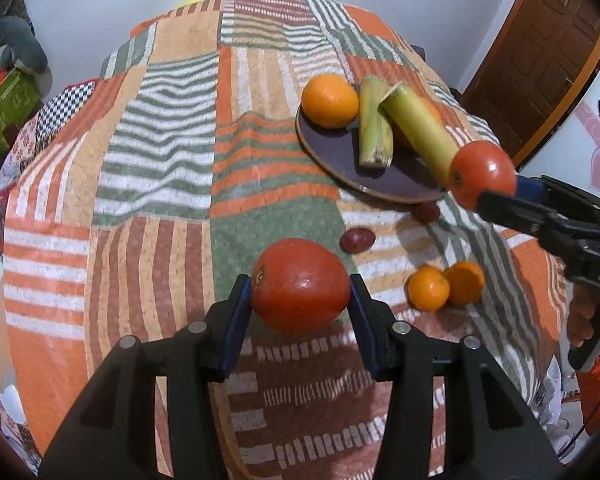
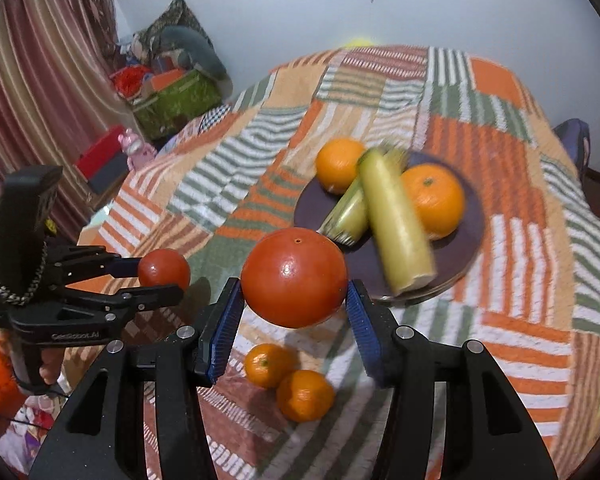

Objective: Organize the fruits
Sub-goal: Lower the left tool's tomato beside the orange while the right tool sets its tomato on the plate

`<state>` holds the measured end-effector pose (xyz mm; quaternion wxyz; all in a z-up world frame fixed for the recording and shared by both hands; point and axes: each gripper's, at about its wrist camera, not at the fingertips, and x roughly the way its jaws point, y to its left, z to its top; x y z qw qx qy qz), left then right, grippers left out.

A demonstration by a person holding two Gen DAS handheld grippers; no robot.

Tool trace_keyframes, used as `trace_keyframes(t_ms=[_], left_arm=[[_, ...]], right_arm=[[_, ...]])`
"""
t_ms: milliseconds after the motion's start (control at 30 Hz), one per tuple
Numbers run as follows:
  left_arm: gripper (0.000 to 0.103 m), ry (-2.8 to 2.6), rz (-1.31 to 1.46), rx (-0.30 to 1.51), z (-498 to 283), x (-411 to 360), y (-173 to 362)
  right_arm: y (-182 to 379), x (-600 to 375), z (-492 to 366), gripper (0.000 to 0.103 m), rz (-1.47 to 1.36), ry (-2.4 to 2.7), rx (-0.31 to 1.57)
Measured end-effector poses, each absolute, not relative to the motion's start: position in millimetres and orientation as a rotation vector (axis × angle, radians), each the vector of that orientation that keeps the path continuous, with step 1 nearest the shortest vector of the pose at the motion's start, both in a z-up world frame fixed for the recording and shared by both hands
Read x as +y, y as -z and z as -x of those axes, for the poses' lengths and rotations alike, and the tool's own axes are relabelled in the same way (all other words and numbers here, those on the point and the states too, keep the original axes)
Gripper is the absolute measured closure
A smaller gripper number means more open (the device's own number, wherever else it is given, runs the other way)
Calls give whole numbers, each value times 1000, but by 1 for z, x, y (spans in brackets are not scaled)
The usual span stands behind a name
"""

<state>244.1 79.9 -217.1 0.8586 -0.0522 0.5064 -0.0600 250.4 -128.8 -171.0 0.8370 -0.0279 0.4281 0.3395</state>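
My left gripper [image 1: 300,292] is shut on a red tomato [image 1: 300,285] and holds it above the patchwork cloth; it also shows at the left of the right wrist view [image 2: 168,280]. My right gripper [image 2: 294,300] is shut on a second red tomato [image 2: 294,276], near the front rim of the dark plate [image 2: 472,240]; it shows in the left wrist view [image 1: 488,186] too. The plate [image 1: 340,156] holds two oranges [image 2: 434,198] [image 1: 330,100] and two green cane pieces [image 2: 396,232]. Two small oranges [image 2: 288,380] and two dark plums [image 1: 357,240] lie on the cloth.
The table is covered by a striped orange, green and white cloth [image 1: 160,152]. Boxes and soft toys [image 2: 172,96] are piled on the floor to the left by a curtain. A wooden door [image 1: 540,52] stands at the far right.
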Motion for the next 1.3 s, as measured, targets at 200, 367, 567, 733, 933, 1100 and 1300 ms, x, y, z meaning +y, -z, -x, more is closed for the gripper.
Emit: trace_keyframes(t_ms=[200, 367, 567, 733, 933, 1100, 1300], left_arm=[[56, 142, 105, 1022, -261, 72, 204], [56, 163, 103, 995, -282, 61, 195], [56, 176, 117, 958, -311, 51, 192], [56, 178, 168, 972, -338, 54, 201], [56, 144, 177, 989, -366, 56, 217], [56, 146, 191, 998, -380, 57, 228], [56, 140, 165, 994, -386, 53, 237]], right_arm=[[153, -154, -262, 54, 56, -651, 849], [145, -169, -276, 54, 47, -600, 818], [136, -180, -297, 54, 20, -572, 783], [137, -182, -318, 54, 26, -554, 774], [143, -174, -343, 54, 50, -553, 771], [153, -163, -363, 54, 75, -557, 781], [164, -154, -383, 54, 99, -558, 799]])
